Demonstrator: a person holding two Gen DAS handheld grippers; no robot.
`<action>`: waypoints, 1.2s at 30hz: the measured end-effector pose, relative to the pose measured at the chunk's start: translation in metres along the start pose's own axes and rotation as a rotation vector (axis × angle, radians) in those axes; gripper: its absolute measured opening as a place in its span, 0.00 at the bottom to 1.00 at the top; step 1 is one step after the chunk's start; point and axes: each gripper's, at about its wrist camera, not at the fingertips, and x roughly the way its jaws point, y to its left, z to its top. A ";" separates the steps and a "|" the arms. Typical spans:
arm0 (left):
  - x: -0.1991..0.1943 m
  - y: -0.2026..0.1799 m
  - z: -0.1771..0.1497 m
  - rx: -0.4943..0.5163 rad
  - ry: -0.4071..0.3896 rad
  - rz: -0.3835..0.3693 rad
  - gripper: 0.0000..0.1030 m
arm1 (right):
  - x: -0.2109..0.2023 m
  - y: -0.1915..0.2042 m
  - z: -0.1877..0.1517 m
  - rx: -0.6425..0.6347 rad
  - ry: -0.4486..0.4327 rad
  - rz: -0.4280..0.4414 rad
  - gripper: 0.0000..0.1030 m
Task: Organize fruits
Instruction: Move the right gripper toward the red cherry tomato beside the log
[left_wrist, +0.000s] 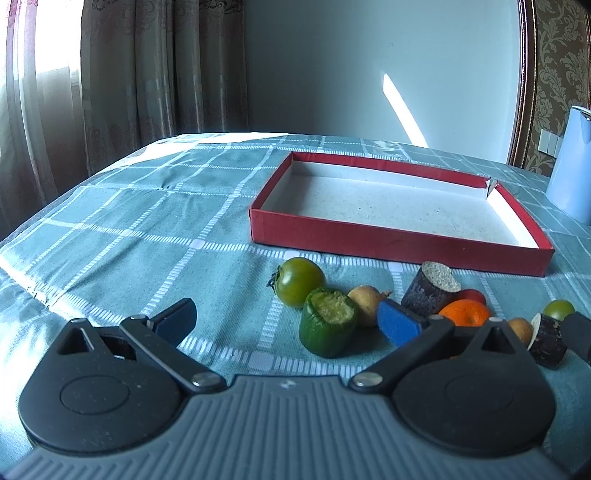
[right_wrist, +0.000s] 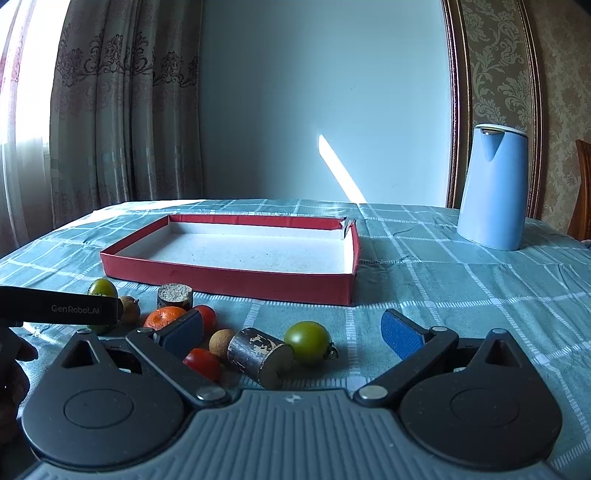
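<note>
Blue kettle (right_wrist: 493, 188) beside red tray (right_wrist: 229, 282); fruits (right_wrist: 309, 343) in front.

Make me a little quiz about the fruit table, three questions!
1. True or false: the red box already holds fruit.
2. How many green tomatoes lie on the cloth?
3. What stands to the right of the box? A) blue jug B) bowl C) bottle

Key:
1. False, it is empty.
2. Two: one by the right gripper, one near the left gripper.
3. A, the blue jug.
</note>
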 end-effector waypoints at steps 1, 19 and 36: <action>0.001 0.000 0.000 0.001 0.005 -0.001 1.00 | 0.000 0.000 0.000 0.002 0.000 0.001 1.00; -0.001 -0.001 -0.004 0.002 0.009 -0.040 1.00 | -0.001 -0.004 -0.003 -0.025 0.027 0.049 1.00; 0.001 0.001 -0.004 -0.021 0.006 -0.040 1.00 | -0.016 -0.012 -0.009 -0.090 -0.009 0.185 1.00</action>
